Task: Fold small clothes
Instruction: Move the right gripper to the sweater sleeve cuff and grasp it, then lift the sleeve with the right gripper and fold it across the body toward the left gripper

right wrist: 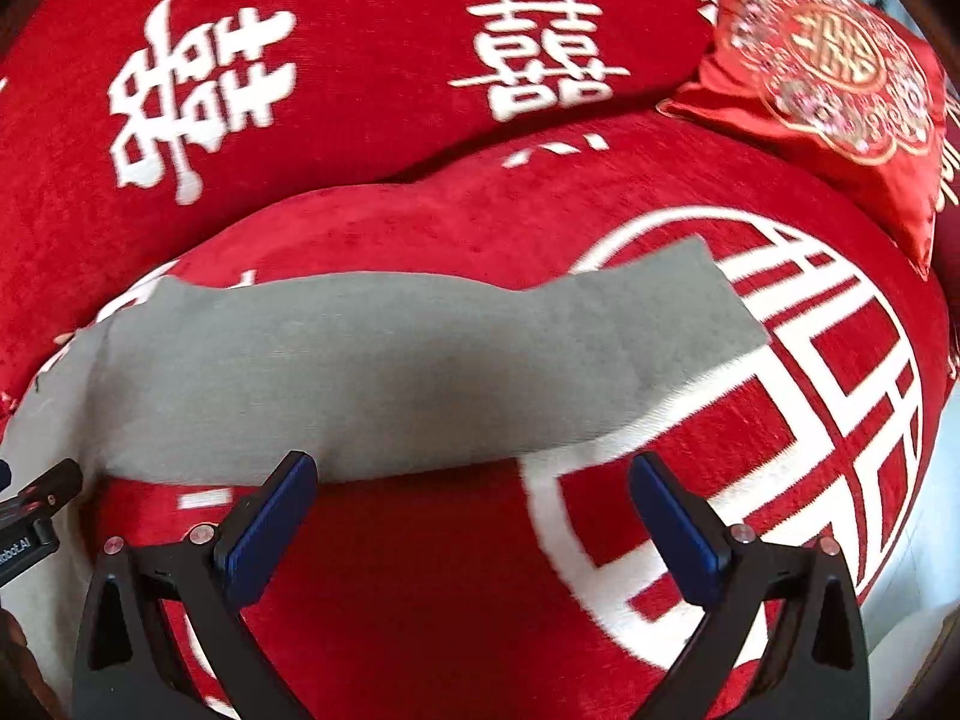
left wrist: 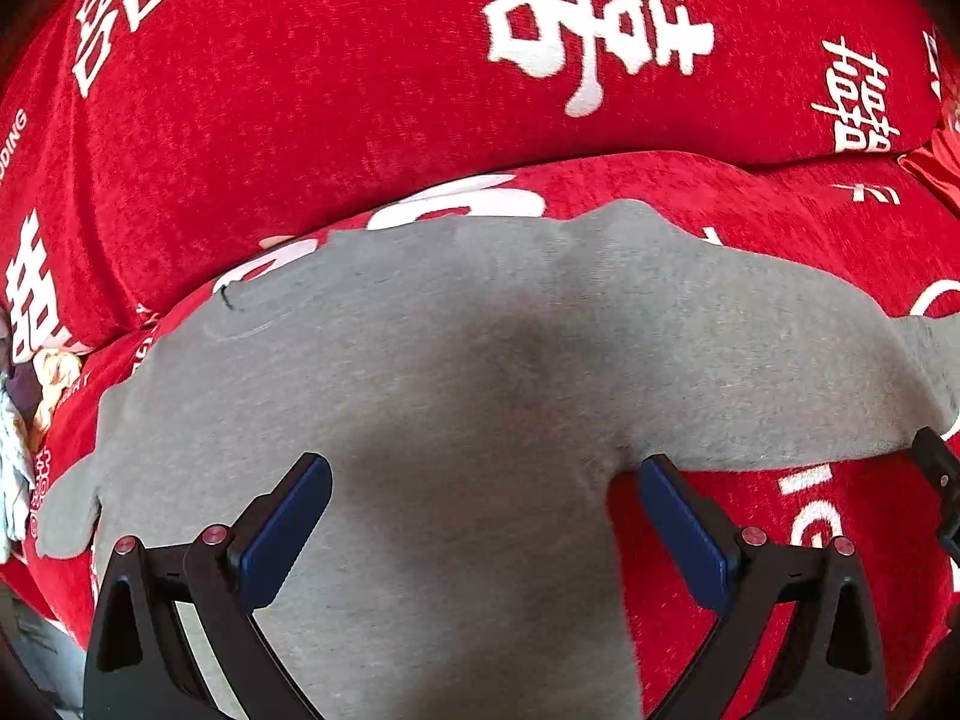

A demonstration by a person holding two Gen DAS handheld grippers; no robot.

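Note:
A small grey garment [left wrist: 480,360] lies spread flat on a red sofa seat [left wrist: 780,222] with white characters. My left gripper [left wrist: 483,516] hovers open just above the garment's near part, its blue-padded fingers [left wrist: 288,528] wide apart with nothing between them. In the right wrist view the same grey garment [right wrist: 420,372] stretches across the seat, one leg or sleeve reaching to the right. My right gripper [right wrist: 474,516] is open over the red seat [right wrist: 420,570], just in front of the garment's near edge. The other gripper's tip [right wrist: 42,498] shows at the left edge.
The red sofa backrest [left wrist: 360,90] rises behind the garment. A red embroidered cushion [right wrist: 840,78] leans at the back right. Other crumpled cloth [left wrist: 24,420] lies at the far left of the seat.

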